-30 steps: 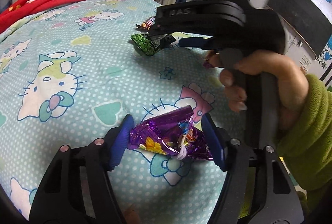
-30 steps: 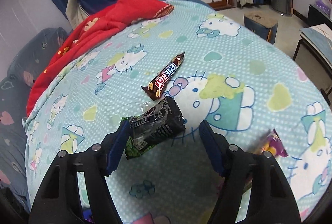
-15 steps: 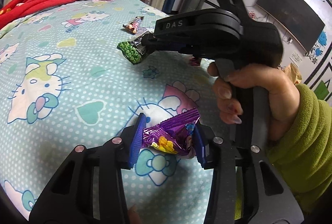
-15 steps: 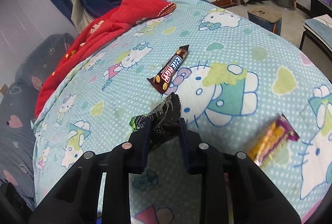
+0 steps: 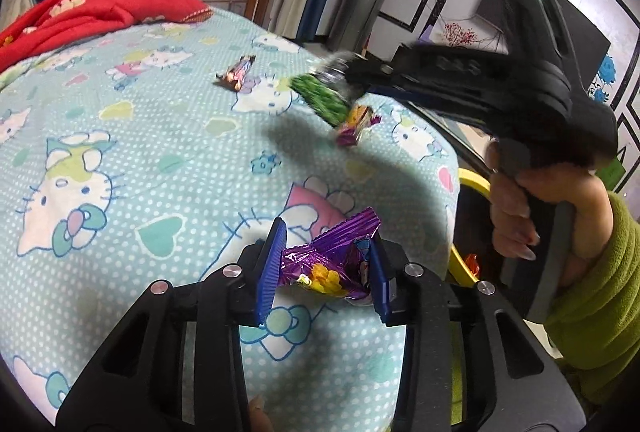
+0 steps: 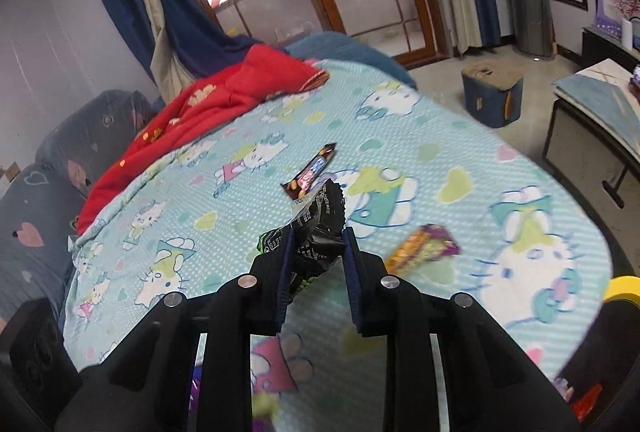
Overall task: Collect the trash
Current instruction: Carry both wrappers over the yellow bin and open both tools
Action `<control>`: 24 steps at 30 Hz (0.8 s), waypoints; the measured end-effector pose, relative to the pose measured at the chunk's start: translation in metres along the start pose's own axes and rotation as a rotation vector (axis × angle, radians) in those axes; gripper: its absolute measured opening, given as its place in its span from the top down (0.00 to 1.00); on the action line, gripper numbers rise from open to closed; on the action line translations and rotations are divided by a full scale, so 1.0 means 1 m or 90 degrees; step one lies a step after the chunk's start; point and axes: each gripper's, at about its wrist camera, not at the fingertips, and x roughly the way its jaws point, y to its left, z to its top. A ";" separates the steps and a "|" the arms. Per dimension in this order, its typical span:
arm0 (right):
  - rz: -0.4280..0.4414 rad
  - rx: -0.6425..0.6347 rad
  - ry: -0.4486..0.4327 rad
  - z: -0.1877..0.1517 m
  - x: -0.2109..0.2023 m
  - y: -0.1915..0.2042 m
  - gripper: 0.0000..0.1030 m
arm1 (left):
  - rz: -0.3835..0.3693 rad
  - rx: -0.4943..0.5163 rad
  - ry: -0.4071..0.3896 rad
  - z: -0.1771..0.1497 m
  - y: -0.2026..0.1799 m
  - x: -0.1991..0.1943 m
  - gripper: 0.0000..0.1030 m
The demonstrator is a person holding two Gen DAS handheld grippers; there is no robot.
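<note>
My left gripper (image 5: 325, 266) is shut on a purple foil wrapper (image 5: 332, 258), held just above the Hello Kitty bedsheet (image 5: 140, 159). My right gripper (image 6: 318, 252) is shut on a black and green snack packet (image 6: 320, 228), lifted off the bed; it also shows blurred in the left wrist view (image 5: 324, 99). A brown chocolate bar wrapper (image 6: 310, 173) lies on the sheet further back, also in the left wrist view (image 5: 236, 71). A yellow and purple candy wrapper (image 6: 420, 246) lies to the right, and also shows in the left wrist view (image 5: 356, 123).
A yellow-rimmed bin with a dark liner (image 5: 474, 183) stands at the bed's right edge, some trash inside; its rim shows in the right wrist view (image 6: 624, 286). A red blanket (image 6: 224, 103) lies at the far left. A blue stool (image 6: 492, 95) stands on the floor.
Both grippers closed on their wrappers and lifted them off the sheet. The right gripper with the black and green packet has swung up and to the right, toward the bed's edge.
</note>
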 end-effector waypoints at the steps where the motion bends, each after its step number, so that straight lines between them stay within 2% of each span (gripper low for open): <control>1: -0.006 0.002 -0.008 -0.002 -0.008 -0.004 0.78 | 0.000 0.003 -0.004 0.002 -0.001 -0.001 0.71; 15: -0.069 0.034 -0.057 -0.013 -0.074 -0.054 0.78 | -0.020 0.036 -0.049 0.020 -0.028 -0.008 0.71; 24: -0.120 0.057 -0.077 -0.029 -0.112 -0.085 0.77 | -0.045 0.053 -0.053 0.026 -0.052 -0.001 0.71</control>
